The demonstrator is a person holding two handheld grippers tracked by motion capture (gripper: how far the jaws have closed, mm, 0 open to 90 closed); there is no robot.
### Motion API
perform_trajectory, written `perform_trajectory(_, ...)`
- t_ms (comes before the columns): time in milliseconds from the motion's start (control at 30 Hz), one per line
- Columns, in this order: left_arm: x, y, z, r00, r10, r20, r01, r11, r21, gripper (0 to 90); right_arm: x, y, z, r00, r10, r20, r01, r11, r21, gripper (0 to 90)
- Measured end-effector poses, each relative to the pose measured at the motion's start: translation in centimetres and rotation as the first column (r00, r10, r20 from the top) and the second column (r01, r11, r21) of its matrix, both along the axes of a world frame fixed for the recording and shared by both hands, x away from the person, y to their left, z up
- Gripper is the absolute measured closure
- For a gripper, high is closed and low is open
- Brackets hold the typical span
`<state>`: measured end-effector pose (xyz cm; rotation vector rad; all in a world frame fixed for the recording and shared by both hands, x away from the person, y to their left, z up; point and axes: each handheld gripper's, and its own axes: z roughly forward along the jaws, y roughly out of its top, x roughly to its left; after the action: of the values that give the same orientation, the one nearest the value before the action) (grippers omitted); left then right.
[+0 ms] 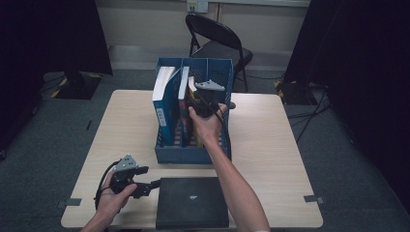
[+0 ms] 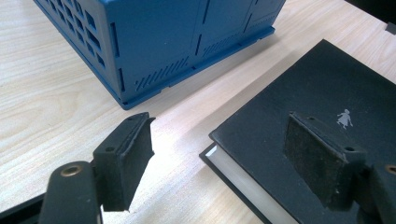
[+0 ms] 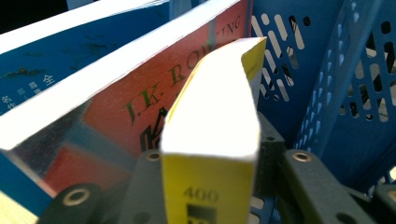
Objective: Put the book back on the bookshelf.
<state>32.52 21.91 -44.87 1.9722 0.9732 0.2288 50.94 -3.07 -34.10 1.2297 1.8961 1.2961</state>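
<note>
Light wooden table point(image 1: 270, 145), blue file rack point(image 1: 193, 153), black book point(image 1: 192, 203) lying flat

three books point(image 1: 180, 104) stand in the file rack point(image 1: 193, 153) mid-table, another book point(image 1: 192, 202) lying flat before it.

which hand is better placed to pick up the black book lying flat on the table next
Left. Its hand-held gripper is open right at the black book's corner, one jaw over the cover. The right hand-held gripper is up in the blue file rack around the yellow book.
</note>
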Motion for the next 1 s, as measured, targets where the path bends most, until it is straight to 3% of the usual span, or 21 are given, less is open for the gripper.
perform_trajectory(200, 0.0, -0.1, 0.0, 1.0, -0.004, -0.005, 0.004, 1.0, 0.003, 23.6, 0.0, 0.3, 0.3, 0.9993, -0.037, -0.01, 0.037, 0.999, -0.021, 74.7)
perform_trajectory(300, 0.0, -0.1, 0.0, 1.0, -0.005, -0.002, 0.005, 1.0, 0.002, 23.6, 0.0, 0.3, 0.3, 0.9988, -0.05, -0.004, 0.05, 0.999, -0.009, 75.5)
perform_trajectory(600, 0.1, 0.1, 0.0, 1.0, -0.005, -0.003, 0.005, 1.0, 0.002, 23.7, 0.2, 0.6, 0.6, 0.9937, -0.075, 0.083, 0.071, 0.996, 0.051, 75.6)
perform_trajectory(700, 0.1, 0.0, -0.1, 0.9999, -0.01, 0.001, 0.01, 0.9999, 0.005, 23.7, 0.4, 0.7, 0.4, 0.9929, -0.075, 0.093, 0.069, 0.996, 0.062, 75.5)
perform_trajectory(833, 0.0, 0.0, 0.0, 0.9999, -0.013, 0.0, 0.013, 0.9999, 0.0, 23.7, 0.3, 0.6, -0.5, 0.9958, -0.053, 0.074, 0.051, 0.998, 0.034, 74.2)
perform_trajectory(900, 0.0, 0.0, -0.1, 0.9999, -0.011, 0.0, 0.011, 0.9999, 0.002, 23.7, -0.2, 0.2, -0.7, 0.9974, -0.033, 0.064, 0.028, 0.997, 0.072, 72.2)
perform_trajectory(1000, 0.0, 0.0, 0.0, 0.9999, -0.011, 0.002, 0.011, 0.9999, 0.004, 23.7, -1.0, -0.1, -0.6, 0.9986, 0.008, 0.053, -0.01, 0.999, 0.053, 68.2)
